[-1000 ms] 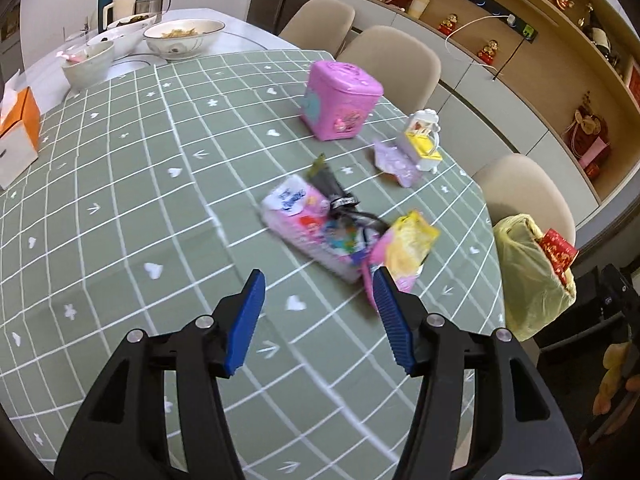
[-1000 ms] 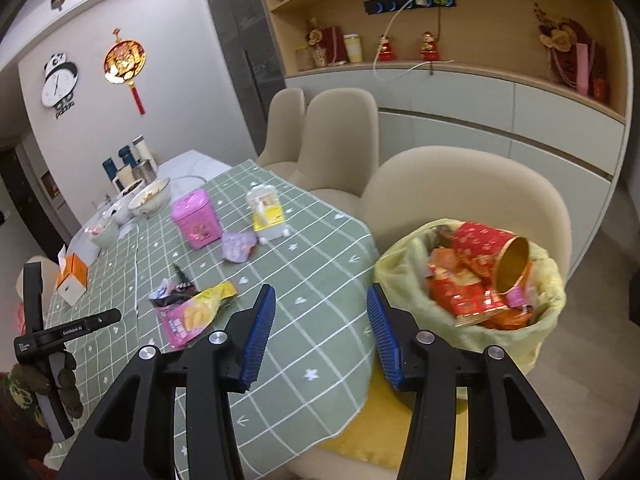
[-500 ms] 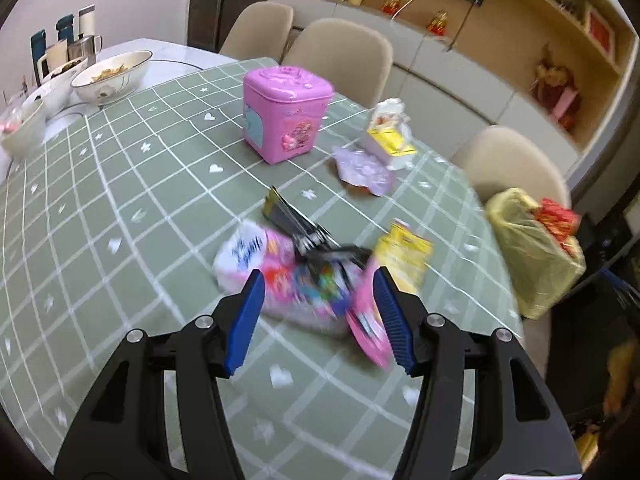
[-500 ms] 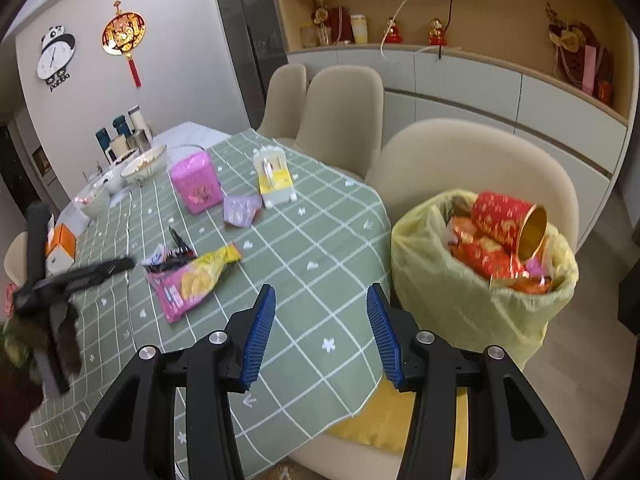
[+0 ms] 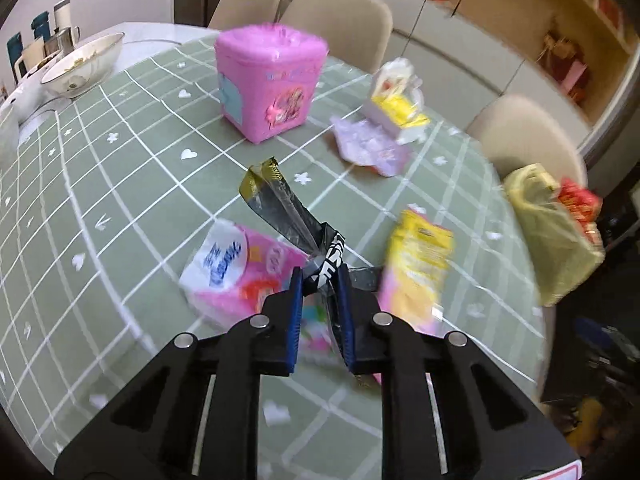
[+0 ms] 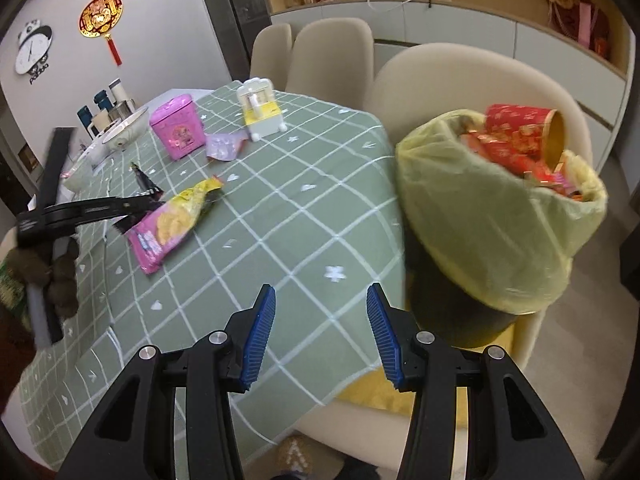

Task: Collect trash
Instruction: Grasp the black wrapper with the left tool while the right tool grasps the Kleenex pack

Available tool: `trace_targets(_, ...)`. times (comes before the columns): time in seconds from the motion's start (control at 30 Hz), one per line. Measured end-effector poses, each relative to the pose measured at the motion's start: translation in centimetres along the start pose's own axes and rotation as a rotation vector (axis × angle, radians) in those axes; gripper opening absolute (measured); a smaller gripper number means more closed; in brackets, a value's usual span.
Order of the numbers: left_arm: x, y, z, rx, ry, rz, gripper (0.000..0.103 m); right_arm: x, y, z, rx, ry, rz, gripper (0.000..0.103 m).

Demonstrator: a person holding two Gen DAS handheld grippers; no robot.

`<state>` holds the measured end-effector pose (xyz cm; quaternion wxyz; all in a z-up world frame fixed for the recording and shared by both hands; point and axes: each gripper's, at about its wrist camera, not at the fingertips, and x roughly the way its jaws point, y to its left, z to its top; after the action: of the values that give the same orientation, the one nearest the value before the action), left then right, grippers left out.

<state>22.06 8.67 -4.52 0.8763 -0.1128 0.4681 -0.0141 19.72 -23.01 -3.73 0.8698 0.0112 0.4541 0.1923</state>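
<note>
The left gripper [image 5: 319, 280] has just been closing, and its blue pads now pinch one black foil wrapper [image 5: 280, 208] lying over one pink tissue pack [image 5: 236, 268]. The right gripper [image 6: 321, 312] hangs with fingers apart and nothing between them, above the table edge. Three wrappers lie on the green checked tablecloth [image 6: 288, 216]: the black one, a pink-and-yellow snack bag [image 6: 172, 224] and a lilac one [image 6: 224, 146]. One pink box [image 5: 270, 84] stands farther back. One yellow-lined trash bin [image 6: 504, 216] rests on a beige chair [image 6: 460, 80], one of three visible.
</note>
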Motion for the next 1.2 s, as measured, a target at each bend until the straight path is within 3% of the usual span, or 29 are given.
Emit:
trace_targets(0.17, -4.8, 1.0, -2.9, -0.056, -0.045, -0.052, 0.016, 2.0, 3.5, 1.2, -0.023, 0.005, 0.057, 0.045)
trace_targets(0.4, -6.9, 3.3, -7.2, -0.113, -0.006, 0.024, 0.016, 5.4, 9.1, 2.7, -0.065, 0.037, 0.139, 0.045)
trace_targets(0.6, -8.6, 7.0, -9.4, -0.226, 0.0, 0.051, 0.016, 7.3, 14.6, 4.5, -0.243, 0.025, 0.29, 0.045)
trace_targets(0.73, -9.4, 8.1, -9.8, -0.232, -0.008, 0.072, 0.016, 10.4, 18.4, 5.7, -0.374, 0.063, 0.307, 0.045)
trace_targets(0.8, -9.8, 8.4, -9.9, -0.234, -0.015, 0.076, 0.016, 11.9, 19.1, 6.4, -0.398, 0.069, 0.307, 0.053)
trace_targets(1.03, -11.0, 8.8, -10.2, -0.246, -0.035, 0.069, 0.016, 16.6, 20.0, 9.2, -0.381, 0.176, 0.362, 0.054)
trace_targets(1.2, -11.1, 9.2, -10.4, -0.265, -0.031, 0.065, 0.016, 16.6, 21.2, 8.0, -0.398, 0.196, 0.398, 0.055)
